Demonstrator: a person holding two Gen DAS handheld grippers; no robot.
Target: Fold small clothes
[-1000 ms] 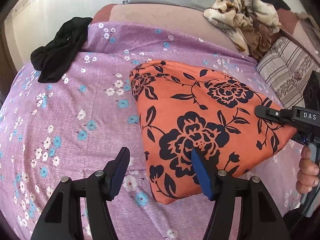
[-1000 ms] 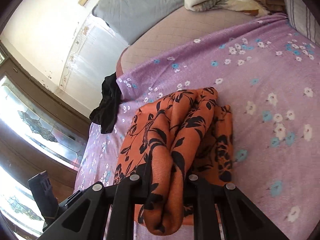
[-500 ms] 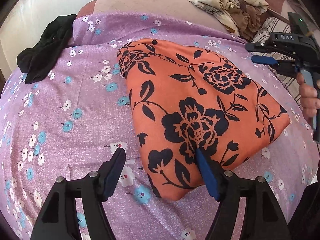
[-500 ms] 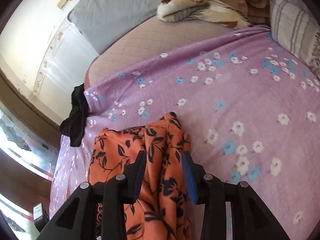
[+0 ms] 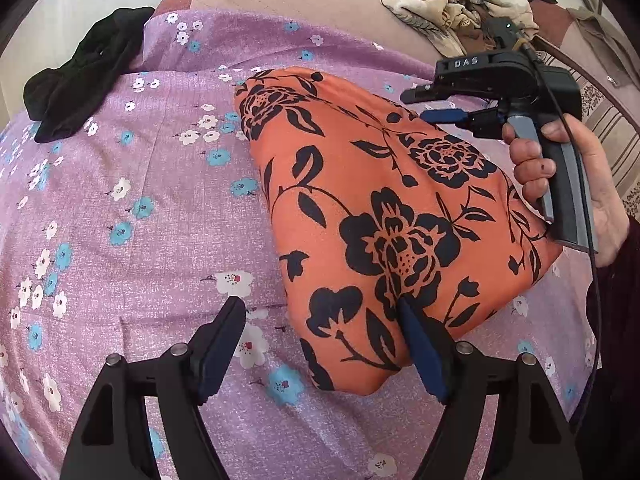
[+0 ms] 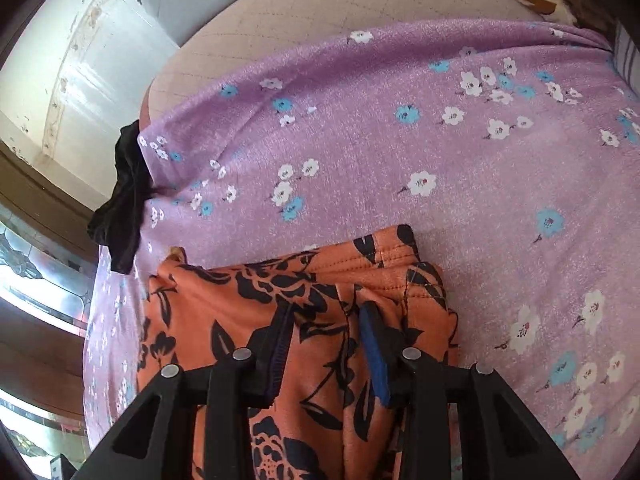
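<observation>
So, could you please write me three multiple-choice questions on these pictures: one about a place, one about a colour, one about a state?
1. Where does the black cloth lie?
A. on the floor
B. at the far left edge of the sheet
C. on a chair

2. What colour are the flowers on the orange cloth?
A. black
B. white
C. blue

3. How does the orange cloth lie?
A. hanging in the air
B. crumpled in a heap
C. folded, flat on the sheet

Key:
1 B, it rests where the sheet ends.
2 A, its large blooms and leaves are black.
3 C, its edges are doubled over and it lies smooth.
</observation>
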